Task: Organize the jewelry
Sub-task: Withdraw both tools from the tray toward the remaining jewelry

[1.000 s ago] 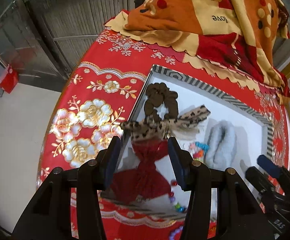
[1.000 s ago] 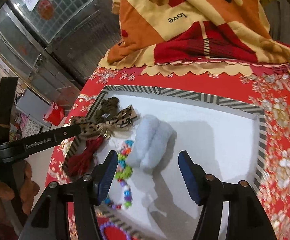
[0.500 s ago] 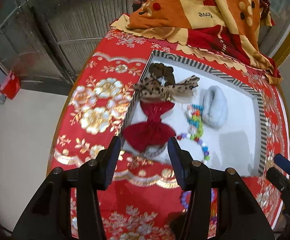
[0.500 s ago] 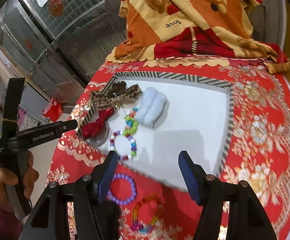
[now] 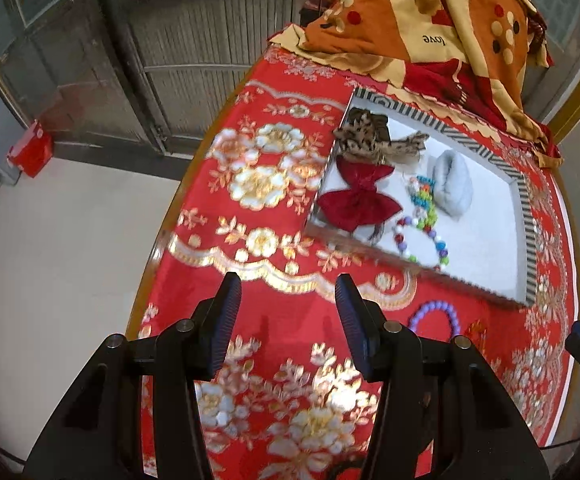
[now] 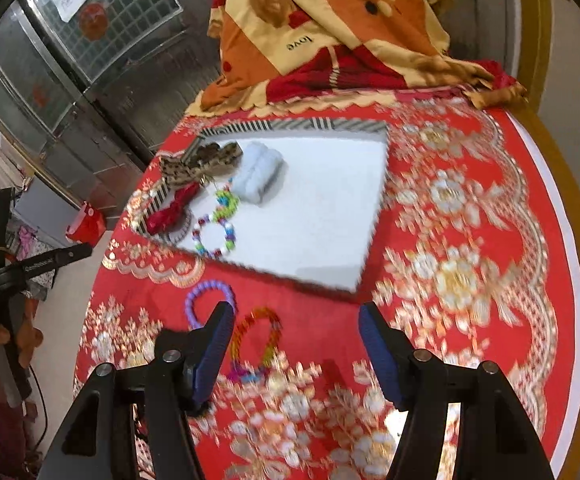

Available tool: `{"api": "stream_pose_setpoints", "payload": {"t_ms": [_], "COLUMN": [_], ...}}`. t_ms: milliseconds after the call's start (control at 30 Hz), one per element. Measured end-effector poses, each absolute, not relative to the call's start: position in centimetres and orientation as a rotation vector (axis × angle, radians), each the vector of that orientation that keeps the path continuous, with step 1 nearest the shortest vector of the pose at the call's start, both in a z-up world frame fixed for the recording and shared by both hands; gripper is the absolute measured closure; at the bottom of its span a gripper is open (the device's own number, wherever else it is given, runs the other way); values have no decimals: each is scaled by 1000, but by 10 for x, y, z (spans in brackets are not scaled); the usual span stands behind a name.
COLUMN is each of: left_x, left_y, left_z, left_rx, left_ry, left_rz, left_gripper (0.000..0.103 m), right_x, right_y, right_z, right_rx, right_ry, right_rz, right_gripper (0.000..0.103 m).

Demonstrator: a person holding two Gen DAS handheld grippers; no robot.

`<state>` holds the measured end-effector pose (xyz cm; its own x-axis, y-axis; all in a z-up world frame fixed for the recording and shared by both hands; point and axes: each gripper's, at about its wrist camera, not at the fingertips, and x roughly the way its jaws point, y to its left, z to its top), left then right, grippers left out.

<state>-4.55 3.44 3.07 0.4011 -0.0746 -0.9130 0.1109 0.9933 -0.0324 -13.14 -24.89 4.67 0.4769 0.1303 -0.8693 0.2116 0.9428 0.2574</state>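
On the table's left edge: your left tool hovers over bare red cloth with its jaws spread and nothing between them, so it carries nothing and is well clear of the tray.
Tray: the striped-rim tray lies flat on the table, serving as the collecting place; its white floor is filled along the left side only, which leaves the right half free for what remains.
Leopard bow: the leopard bow lies at the tray's far left corner, partly over a dark scrunchie, just touching the red bow below it; hair pieces seem grouped in one column.
Beaded bracelet: the multicoloured beaded bracelet lies just beside the red bow, its loop reaching the near rim, with the pale blue scrunchie close on its right.
Loose pieces: the purple bracelet and the rainbow bracelet lie on the cloth outside the tray, near its front rim; judging by the task, these are still to be put away.
Right tool: your right tool is released, jaws wide, nothing gripped; the rainbow bracelet lies just inside its left finger, and the purple one just beyond that finger, so either is a likely next pick.
Caution: both bracelets lie flat on patterned cloth, so you probably need to pinch one side of the loop low, without snagging fabric.
Far end: a folded blanket is heaped beyond the tray, apart from the work.
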Motion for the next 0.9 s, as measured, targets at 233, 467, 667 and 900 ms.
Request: {"api": "stream_pose_setpoints", "payload": {"t_ms": [233, 467, 667, 900], "left_x": [-75, -102, -113, -117], "left_y": [26, 8, 0, -5], "left_z": [19, 10, 7, 3], "left_rx": [57, 91, 102, 106], "left_ry": [1195, 1220, 1222, 1239], "left_rz": [-176, -234, -251, -258], "left_gripper": [55, 55, 55, 55], "right_x": [-158, -172, -175, -173], "right_y": [-238, -223, -211, -201], "right_z": [32, 25, 19, 16], "right_rx": [370, 370, 360, 350], "right_ry": [1109, 1118, 1135, 1147], "right_rz": [-60, -60, -45, -27], "right_gripper": [40, 40, 40, 40]}}
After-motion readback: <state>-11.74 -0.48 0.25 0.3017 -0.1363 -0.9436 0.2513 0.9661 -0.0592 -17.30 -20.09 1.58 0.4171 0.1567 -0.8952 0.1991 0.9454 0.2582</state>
